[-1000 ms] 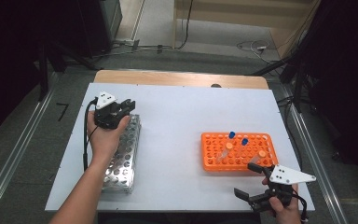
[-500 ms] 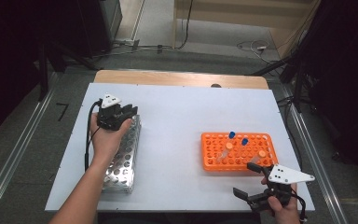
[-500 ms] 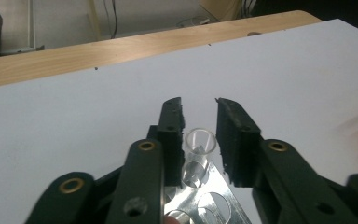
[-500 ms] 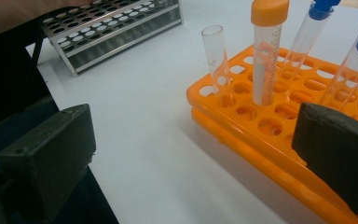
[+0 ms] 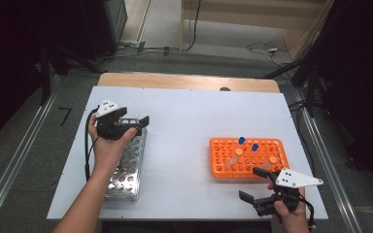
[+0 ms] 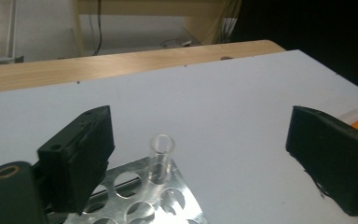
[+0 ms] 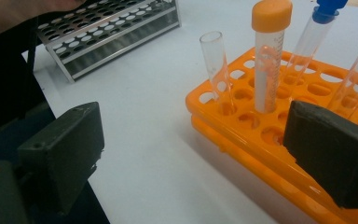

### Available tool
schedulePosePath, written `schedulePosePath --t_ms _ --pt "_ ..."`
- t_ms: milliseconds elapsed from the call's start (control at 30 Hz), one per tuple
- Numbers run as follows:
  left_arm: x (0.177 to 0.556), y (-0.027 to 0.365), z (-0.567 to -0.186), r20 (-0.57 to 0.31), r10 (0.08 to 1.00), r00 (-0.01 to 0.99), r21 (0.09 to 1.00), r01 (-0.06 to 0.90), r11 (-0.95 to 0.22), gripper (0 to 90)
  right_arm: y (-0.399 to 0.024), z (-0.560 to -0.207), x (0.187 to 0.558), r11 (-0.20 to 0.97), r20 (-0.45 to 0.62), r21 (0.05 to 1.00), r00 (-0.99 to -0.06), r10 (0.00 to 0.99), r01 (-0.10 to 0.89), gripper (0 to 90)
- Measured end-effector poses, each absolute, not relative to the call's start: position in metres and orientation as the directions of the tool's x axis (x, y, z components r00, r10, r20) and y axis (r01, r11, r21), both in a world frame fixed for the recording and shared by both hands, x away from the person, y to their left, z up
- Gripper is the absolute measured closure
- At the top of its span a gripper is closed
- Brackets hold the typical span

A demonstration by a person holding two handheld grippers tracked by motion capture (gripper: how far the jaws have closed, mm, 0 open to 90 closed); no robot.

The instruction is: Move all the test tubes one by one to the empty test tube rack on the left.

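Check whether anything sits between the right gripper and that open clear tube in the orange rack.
Nothing visible does. In the right gripper view the open clear tube stands in the corner hole of the orange rack nearest the right gripper, whose jaws stand wide with bare table before them. The orange-capped tube stands beside it, not in front.

The metal rack (image 5: 126, 165) lies at the table's (image 5: 184, 121) left — the plastic rack (image 5: 247, 158), holding tubes, at its right.

Left claw (image 5: 135, 121) just opened – right claw (image 5: 254, 183) agape
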State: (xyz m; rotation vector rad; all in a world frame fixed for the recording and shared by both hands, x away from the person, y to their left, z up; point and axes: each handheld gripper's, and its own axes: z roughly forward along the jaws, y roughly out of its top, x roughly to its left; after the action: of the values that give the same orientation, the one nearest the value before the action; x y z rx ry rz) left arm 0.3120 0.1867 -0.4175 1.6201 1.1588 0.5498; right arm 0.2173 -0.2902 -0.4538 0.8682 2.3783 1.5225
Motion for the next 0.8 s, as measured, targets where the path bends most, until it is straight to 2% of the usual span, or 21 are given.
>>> schedulePosePath --t_ms 133,700,800 --pt "0.299 0.182 -0.413 -0.187 0.862 0.471 0.918 0.396 -0.017 0.0 -0.287 -0.453 0.220 0.294 0.160 0.876 -0.806 0.570 0.382 7.6" --pt "0.241 0.153 -0.408 -0.185 0.800 0.571 0.932 0.361 -0.043 0.0 -0.271 -0.450 0.237 0.322 0.151 0.851 -0.781 0.606 0.415 20.0" --pt "0.234 0.148 -0.409 -0.191 0.790 0.582 0.932 0.360 -0.040 0.0 -0.265 -0.450 0.239 0.339 0.144 0.845 -0.786 0.601 0.414 24.5"
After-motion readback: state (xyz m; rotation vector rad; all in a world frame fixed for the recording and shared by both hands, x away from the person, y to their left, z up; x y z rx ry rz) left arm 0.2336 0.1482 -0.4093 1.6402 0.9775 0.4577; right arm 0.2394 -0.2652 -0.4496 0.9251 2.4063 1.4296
